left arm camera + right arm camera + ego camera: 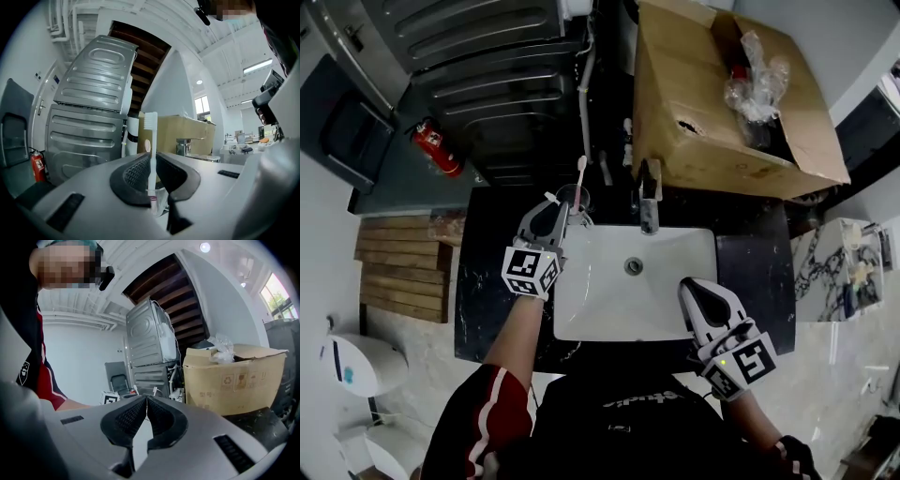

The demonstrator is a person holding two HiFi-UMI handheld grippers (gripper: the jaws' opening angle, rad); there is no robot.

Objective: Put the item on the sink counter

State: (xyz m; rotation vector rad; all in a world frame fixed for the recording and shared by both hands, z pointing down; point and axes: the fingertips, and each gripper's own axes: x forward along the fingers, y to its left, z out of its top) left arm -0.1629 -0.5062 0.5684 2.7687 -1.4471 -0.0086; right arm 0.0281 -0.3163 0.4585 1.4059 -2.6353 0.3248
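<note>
A: Checking left of centre: what does the left gripper (556, 214) hold?
B: Its jaws are clamped on the white toothbrush (151, 154), bristles up, over the clear cup (573, 199) at the basin's (591, 309) upper-left corner.
A: Hazard?
B: The grip sits low on a thin handle. Tilting may let it pivot and drop into the basin instead of onto the dark counter (483, 281).
A: Lower right?
B: The right gripper (692, 289) is closed and empty.
</note>
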